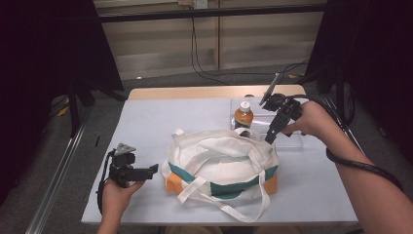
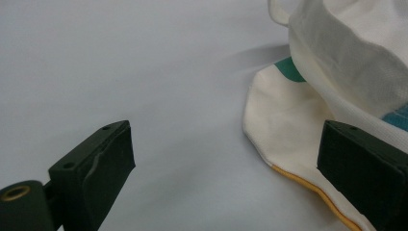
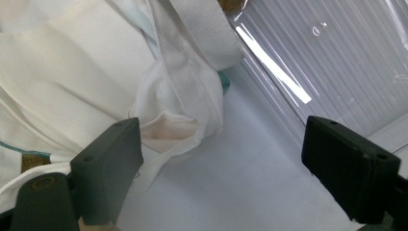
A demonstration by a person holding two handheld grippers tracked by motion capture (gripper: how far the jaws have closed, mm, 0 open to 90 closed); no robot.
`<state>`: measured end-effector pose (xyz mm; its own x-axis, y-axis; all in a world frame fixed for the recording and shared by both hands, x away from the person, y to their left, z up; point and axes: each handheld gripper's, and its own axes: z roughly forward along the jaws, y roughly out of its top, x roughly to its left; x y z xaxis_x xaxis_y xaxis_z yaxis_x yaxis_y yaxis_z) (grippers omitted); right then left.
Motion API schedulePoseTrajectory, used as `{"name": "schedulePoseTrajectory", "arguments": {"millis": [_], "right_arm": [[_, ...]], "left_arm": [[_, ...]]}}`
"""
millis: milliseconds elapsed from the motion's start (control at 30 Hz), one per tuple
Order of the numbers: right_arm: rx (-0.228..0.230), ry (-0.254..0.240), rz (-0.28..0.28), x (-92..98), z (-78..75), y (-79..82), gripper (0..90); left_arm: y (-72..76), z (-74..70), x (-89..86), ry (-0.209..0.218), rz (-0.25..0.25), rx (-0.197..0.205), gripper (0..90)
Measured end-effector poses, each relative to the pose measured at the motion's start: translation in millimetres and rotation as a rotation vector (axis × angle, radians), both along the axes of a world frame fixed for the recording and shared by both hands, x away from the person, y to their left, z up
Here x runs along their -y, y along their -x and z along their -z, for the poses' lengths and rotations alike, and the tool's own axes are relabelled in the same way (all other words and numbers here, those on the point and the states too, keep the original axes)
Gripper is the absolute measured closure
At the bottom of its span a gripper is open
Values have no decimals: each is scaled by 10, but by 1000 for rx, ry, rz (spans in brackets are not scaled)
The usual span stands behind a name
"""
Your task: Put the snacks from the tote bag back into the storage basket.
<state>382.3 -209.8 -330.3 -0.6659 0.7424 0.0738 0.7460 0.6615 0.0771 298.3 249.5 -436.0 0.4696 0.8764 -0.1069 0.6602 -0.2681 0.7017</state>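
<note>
- Nearest in the high view: left hand-held gripper [image 1: 155,168] low over the pale counter [image 1: 146,122], jaws pointing right at the canvas tote bag [image 1: 221,165], just short of its left edge.
- From the left gripper view: jaws wide apart, nothing between them; bag's cream corner [image 2: 288,125] with a yellow seam and a green patch lying flat on the counter [image 2: 120,72], detail too small to read from above.
- Mid-counter: tote bag slumped open, cream with green and orange panels, straps [image 1: 229,207] trailing toward the near edge.
- Further back: right hand-held gripper [image 1: 269,139] tilted down at the bag's far right rim.
- From the right gripper view: jaws spread, gripping nothing; folded rim fabric [image 3: 168,130] beside the left jaw, ribbed clear plastic tray [image 3: 337,62] to the right.
- Farthest: brown bottle with a white cap [image 1: 243,116] upright in that clear tray [image 1: 292,139].
</note>
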Motion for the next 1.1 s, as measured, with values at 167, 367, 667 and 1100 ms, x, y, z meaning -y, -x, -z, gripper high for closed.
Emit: {"name": "schedulePoseTrajectory", "arguments": {"millis": [167, 367, 667, 1100], "right_arm": [[3, 5, -14, 32, 34, 48, 136], [5, 14, -26, 59, 46, 115, 136], [2, 2, -33, 122, 67, 192, 136], [-7, 20, -57, 193, 143, 341, 137]], "left_arm": [[3, 2, -2, 6, -10, 4, 57], [1, 0, -2, -1, 4, -2, 57], [3, 7, 14, 1, 3, -2, 57], [2, 16, 25, 0, -4, 0, 56]]}}
